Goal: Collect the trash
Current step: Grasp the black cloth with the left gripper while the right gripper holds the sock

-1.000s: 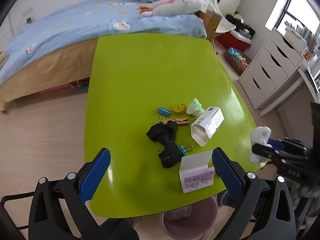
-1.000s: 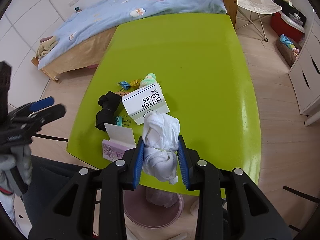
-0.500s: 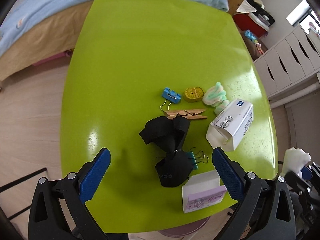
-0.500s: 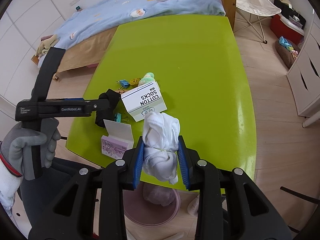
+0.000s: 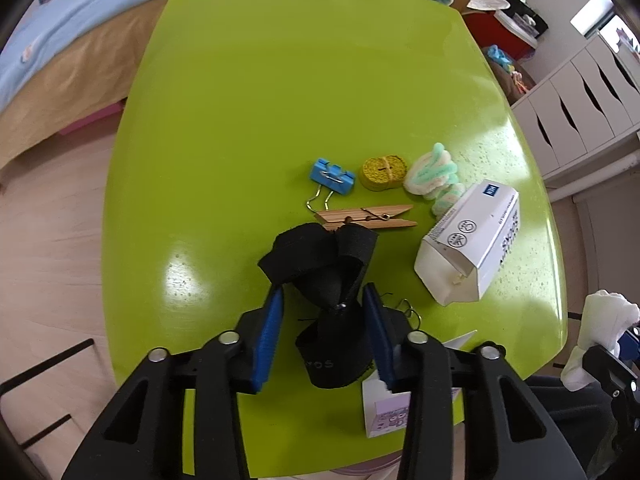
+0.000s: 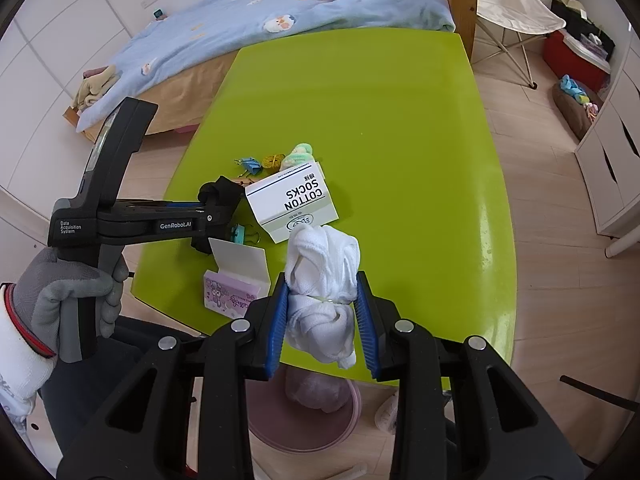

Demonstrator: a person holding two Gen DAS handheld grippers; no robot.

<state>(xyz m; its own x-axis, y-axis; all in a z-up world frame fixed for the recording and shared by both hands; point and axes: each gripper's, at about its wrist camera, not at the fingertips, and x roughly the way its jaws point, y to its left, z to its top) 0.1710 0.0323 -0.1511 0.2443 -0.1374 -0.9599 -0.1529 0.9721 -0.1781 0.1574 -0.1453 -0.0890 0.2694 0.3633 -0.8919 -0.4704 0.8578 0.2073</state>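
Observation:
My left gripper (image 5: 323, 312) is shut on a black sock bundle (image 5: 324, 280) that lies on the green table (image 5: 280, 100); its blue pads (image 5: 269, 336) press the bundle's sides. My right gripper (image 6: 323, 308) is shut on a white sock bundle (image 6: 322, 276) and holds it above the table's near edge, over a pink bin (image 6: 304, 416) on the floor. A white "COTTON SOCKS" box (image 6: 294, 204) lies open on the table, beside a small pink and white box (image 6: 234, 284).
A blue binder clip (image 5: 332, 176), a yellow roll (image 5: 383, 172), a green-white fluffy bundle (image 5: 434, 180) and a wooden clothespin (image 5: 368, 218) lie behind the black socks. A teal clip (image 6: 244, 236) lies by the pink box. A bed (image 6: 280, 20) stands beyond the table, white drawers (image 5: 580, 96) at right.
My left gripper came down and forward onto the black sock bundle and closed on it. My right gripper still holds the white socks in much the same place.

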